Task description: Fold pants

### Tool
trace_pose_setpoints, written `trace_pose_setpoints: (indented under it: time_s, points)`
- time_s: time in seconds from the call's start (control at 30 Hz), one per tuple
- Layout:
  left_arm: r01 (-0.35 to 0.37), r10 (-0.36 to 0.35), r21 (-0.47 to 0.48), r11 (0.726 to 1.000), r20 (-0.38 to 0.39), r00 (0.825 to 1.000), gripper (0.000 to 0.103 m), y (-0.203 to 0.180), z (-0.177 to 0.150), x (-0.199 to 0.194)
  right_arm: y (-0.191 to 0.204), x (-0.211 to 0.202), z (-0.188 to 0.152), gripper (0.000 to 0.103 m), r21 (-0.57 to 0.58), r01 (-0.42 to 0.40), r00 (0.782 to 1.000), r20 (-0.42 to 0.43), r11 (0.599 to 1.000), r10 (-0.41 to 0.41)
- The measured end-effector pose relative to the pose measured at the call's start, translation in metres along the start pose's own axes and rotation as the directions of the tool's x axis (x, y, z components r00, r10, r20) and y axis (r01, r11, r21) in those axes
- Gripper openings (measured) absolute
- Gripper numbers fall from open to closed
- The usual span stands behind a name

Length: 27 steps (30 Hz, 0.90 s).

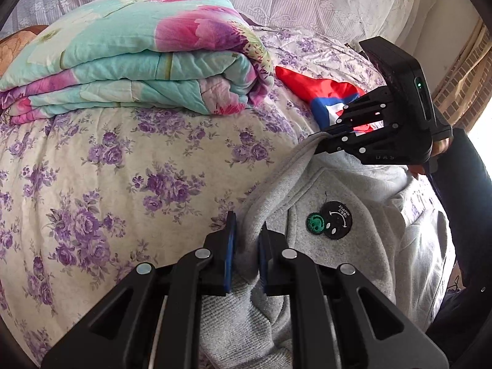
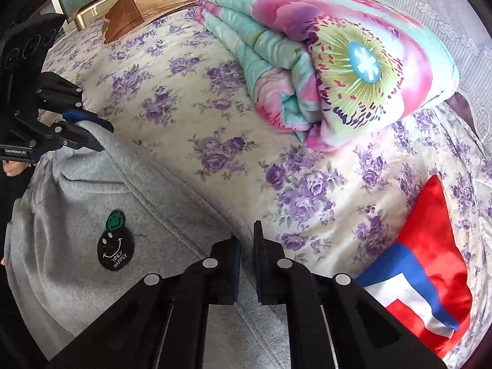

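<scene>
Two grippers are clamped on the grey pants, which lie on the floral bed: your left gripper pinches one part of the upper edge, and your right gripper has closed on the same edge farther along. Both bites look shallow, so if you lift or pull apart sharply the fleece could slip from a pad and the edge would sag unevenly. The red and blue cloth lies near the right gripper; dragging that way could snag it. As I read it, the long axis runs from the held edge back toward you, smiley patch facing up.
</scene>
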<state>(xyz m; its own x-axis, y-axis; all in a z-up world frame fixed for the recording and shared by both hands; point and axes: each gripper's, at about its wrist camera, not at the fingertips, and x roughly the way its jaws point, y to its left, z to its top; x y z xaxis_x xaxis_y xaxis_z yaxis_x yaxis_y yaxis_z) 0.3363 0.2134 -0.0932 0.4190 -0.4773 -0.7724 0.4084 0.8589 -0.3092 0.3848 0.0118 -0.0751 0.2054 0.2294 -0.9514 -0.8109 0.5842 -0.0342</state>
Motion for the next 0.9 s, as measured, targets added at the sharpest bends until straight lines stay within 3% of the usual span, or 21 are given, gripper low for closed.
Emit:
trace_pose_setpoints:
  time_s: [0.2, 0.37, 0.57, 0.73, 0.9]
  points:
    - [-0.006, 0.006, -0.001, 1.000, 0.016, 1.000, 0.012, -0.007, 0.001, -0.006, 0.003, -0.022, 0.003, 0.008, 0.028, 0.041, 0.999, 0.028, 0.999, -0.041]
    - [-0.011, 0.007, 0.053, 0.999, 0.075, 0.997, 0.012, -0.041, 0.000, -0.048, 0.014, -0.086, -0.032, 0.008, 0.077, 0.054, 0.989, 0.131, 0.996, -0.064]
    - [-0.031, 0.009, 0.182, 0.983, 0.122, 0.992, 0.015, -0.102, -0.040, -0.105, 0.081, -0.159, -0.093, 0.008, 0.148, 0.064, 0.964, 0.247, 0.987, -0.100]
    - [-0.029, 0.006, 0.228, 0.973, 0.100, 0.995, 0.015, -0.123, -0.091, -0.122, 0.143, -0.161, -0.145, 0.008, 0.194, -0.001, 0.972, 0.230, 0.981, -0.044]
    - [-0.004, -0.007, 0.195, 0.981, 0.058, 0.998, 0.015, -0.120, -0.124, -0.122, 0.190, -0.141, -0.173, 0.008, 0.190, -0.041, 0.983, 0.185, 0.981, 0.006]
